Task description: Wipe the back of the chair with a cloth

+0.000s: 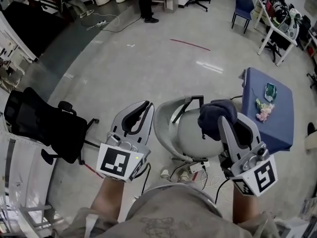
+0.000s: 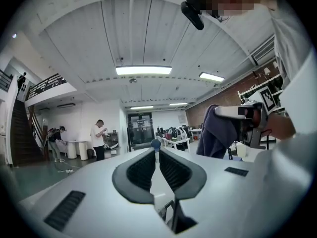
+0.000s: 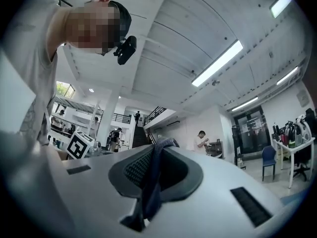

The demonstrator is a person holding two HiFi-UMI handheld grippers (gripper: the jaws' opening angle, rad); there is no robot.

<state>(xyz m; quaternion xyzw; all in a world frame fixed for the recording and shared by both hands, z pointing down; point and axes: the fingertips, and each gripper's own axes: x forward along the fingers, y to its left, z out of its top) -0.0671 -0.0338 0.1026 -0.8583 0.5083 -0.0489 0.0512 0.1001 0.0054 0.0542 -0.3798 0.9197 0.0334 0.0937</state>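
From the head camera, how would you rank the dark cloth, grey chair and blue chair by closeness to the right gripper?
1. dark cloth, clamped in the right gripper.
2. grey chair, just below and left.
3. blue chair, far across the room.

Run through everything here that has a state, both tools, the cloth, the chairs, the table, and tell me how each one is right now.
left tool: shut, nothing between its jaws.
right tool: shut on the cloth.
cloth: bunched, hanging from the right tool.
grey chair: unoccupied, below the two tools.
black office chair: unoccupied, off to the left.
blue table: a few small items lying on it.
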